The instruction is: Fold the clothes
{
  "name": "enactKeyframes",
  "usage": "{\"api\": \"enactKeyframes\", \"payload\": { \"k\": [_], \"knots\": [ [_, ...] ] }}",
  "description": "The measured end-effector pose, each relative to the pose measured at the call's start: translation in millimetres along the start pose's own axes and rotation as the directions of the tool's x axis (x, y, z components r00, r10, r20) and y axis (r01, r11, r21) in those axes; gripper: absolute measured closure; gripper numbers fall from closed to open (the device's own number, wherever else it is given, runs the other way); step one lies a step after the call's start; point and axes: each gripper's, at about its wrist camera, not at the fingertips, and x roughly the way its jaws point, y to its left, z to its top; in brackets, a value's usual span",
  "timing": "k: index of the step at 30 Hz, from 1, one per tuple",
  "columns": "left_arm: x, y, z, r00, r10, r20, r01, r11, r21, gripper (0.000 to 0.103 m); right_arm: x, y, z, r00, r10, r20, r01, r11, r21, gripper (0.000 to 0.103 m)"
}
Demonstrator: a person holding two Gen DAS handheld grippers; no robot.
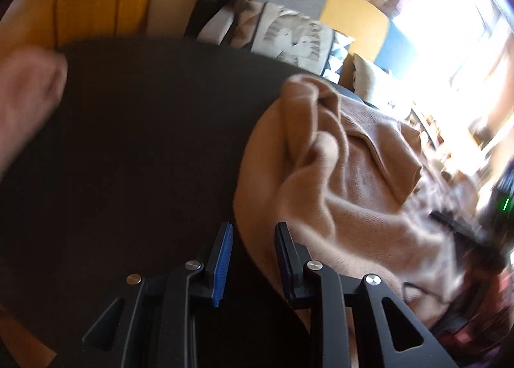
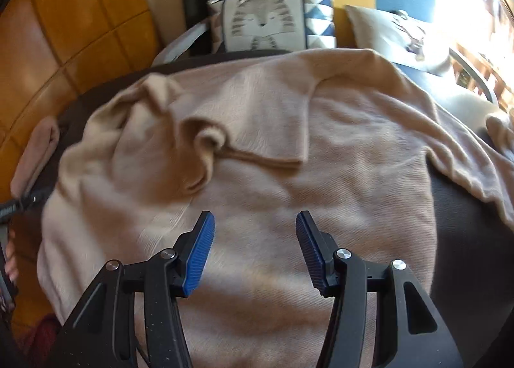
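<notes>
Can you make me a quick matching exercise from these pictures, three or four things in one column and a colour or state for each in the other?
Things:
1. sweater
2. table
3. right gripper
4. cushion

Descriptions:
A. dark brown
B. open, above the cloth
C. printed with a striped animal
D. beige, rumpled, not folded

Pairs: 1-D, 2-A, 3-B, 4-C

One beige sweater lies spread ahead of the right claw, and one smaller pink garment sits far to its left. Beyond the sweater stand three cushions: one with a tiger face, one with blue triangles, one pale. Two claws show, the left claw included.
</notes>
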Motion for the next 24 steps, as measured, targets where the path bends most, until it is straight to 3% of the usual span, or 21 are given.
{"api": "enactKeyframes", "payload": {
  "k": [9,14,15,16,19,24],
  "knots": [
    [24,-20,-9,0.993,-0.097,-0.073,0.098,0.995,0.015,0.076,11,4,-14,0.995,-0.077,-0.062,0.070,0.991,-0.112,0.047],
    [31,-31,-6,0.997,-0.049,-0.067,0.051,0.999,0.018,0.077,12,4,-15,0.996,-0.072,-0.052,0.067,0.992,-0.106,0.044],
    [32,-32,-5,0.997,-0.036,-0.067,0.037,0.999,0.015,0.092,12,6,-16,0.996,-0.081,-0.048,0.075,0.990,-0.116,0.042],
    [32,-32,-4,0.997,-0.034,-0.074,0.035,0.999,0.010,0.100,13,9,-17,0.995,-0.090,-0.046,0.083,0.988,-0.127,0.040],
    [27,-33,-1,0.997,-0.036,-0.064,0.036,0.999,0.005,0.101,16,14,-18,0.993,-0.107,-0.041,0.100,0.984,-0.151,0.036],
    [-1,-28,12,1.000,-0.010,0.026,0.010,1.000,0.012,0.101,16,13,-18,0.994,-0.104,-0.033,0.098,0.985,-0.141,0.036]
  ]
}}
